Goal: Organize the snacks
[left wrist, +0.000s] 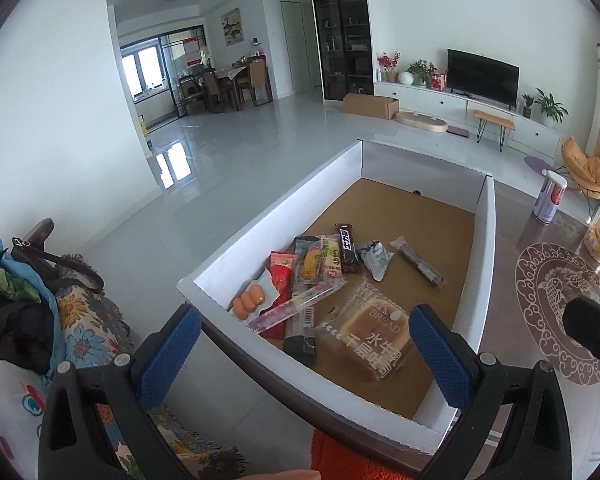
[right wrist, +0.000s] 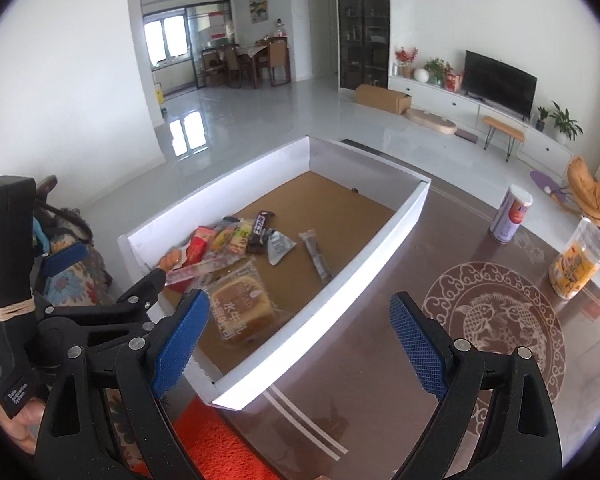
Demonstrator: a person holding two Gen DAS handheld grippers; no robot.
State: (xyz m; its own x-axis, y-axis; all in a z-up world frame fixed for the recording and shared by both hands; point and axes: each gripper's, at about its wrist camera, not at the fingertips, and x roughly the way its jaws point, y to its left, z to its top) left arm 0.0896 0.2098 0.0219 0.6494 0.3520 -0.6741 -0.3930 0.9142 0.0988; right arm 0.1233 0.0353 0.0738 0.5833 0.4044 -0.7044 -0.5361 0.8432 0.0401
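Left tool point(left wrist: 304, 344) released, jaws wide, hovering over the bread pack point(left wrist: 374, 338) at lower centre. Right tool point(right wrist: 300, 340) also released, empty, above the white box point(right wrist: 364, 256) on the counter point(right wrist: 380, 360). Snacks point(left wrist: 312, 268) heaped in the box's left end.

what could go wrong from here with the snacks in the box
1. The snacks overlap in a heap by the box's left wall, so the open left gripper might pinch two packets at once.
2. The bread pack is soft; a hard squeeze could crush it.
3. The two tall jars stand near the right gripper; a careless sweep could topple them.
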